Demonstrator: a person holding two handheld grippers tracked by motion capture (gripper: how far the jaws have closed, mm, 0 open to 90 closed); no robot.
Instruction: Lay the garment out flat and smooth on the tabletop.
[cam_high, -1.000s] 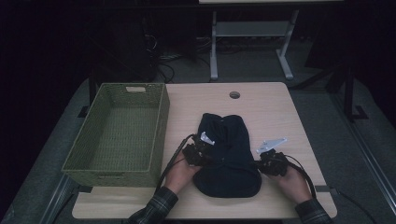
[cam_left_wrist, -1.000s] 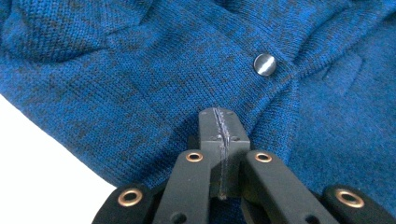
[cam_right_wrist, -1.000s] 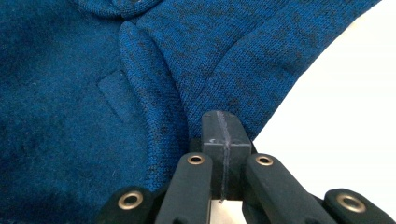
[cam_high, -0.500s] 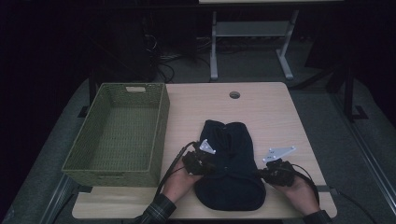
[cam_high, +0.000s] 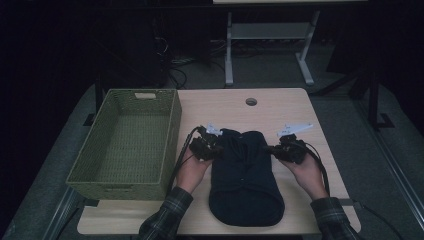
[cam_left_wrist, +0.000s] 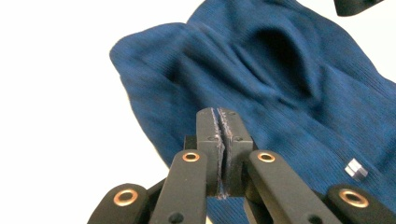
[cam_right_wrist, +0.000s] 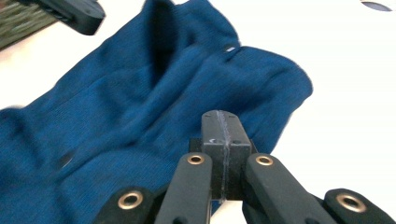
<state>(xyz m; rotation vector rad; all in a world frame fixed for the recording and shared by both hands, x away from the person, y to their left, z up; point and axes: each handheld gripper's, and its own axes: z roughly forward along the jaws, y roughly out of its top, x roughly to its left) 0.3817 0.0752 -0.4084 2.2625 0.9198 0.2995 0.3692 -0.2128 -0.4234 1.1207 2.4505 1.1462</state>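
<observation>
Nearest you, a dark blue knit sweater (cam_high: 245, 180) lay folded on the table (cam_high: 300, 107). Your left gripper (cam_high: 216, 148) and right gripper (cam_high: 272, 149) each pinched a side edge, jaws clenched on fabric. It looked soft, light, floppy; folded edges seemed the best hold. Beyond stood a green wicker basket (cam_high: 172, 131).

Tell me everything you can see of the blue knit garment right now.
The blue knit garment is a dark navy, fine-ribbed piece, folded into a long rounded bundle on the wooden table, lengthwise from the near edge toward the middle, right of the green woven basket. Soft creases and a deep fold run along its top, and a small pale button shows on it. The left gripper and right gripper sit at its two far corners, jaws closed; whether they pinch cloth is unclear.
</observation>
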